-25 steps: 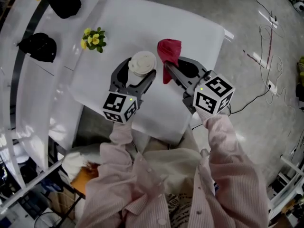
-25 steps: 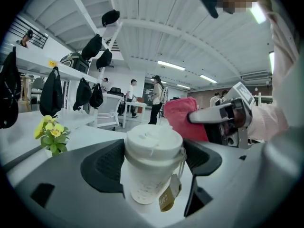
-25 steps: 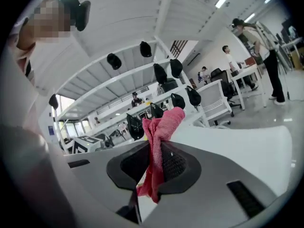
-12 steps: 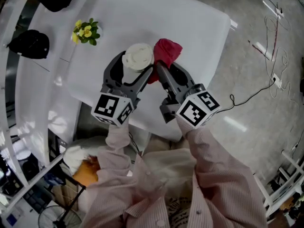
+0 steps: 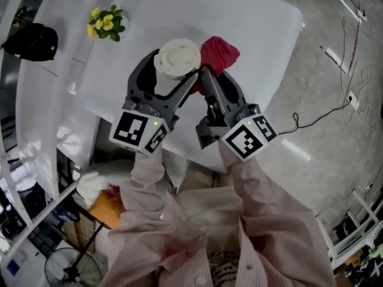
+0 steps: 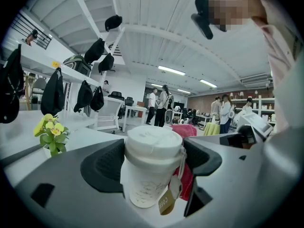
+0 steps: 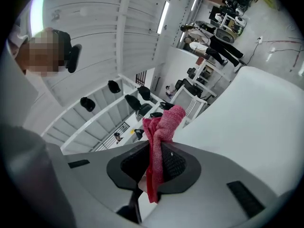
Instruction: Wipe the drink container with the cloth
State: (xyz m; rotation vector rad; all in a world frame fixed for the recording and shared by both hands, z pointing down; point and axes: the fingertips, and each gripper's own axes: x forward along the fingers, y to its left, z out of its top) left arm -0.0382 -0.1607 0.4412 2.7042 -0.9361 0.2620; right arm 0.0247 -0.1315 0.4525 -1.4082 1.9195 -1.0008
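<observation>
Red cloth [image 7: 159, 141] pinched in my right gripper [image 5: 208, 79] touches the drink container [image 6: 152, 167] at 3 o'clock, over the table [image 5: 251, 23]; my left gripper [image 5: 172, 73] clamps the container. Only the left gripper view shows its tag [image 6: 166, 201].

The white table [image 5: 251, 23], rectangular with rounded corners, runs slantwise across the upper half of the head view. A small bunch of yellow flowers [image 5: 105, 24] with green leaves sits on it at the upper left of the frame. A lidded paper cup [image 5: 177, 57] stands upright near the table's lower edge, at centre; whether its base touches the top cannot be told.
</observation>
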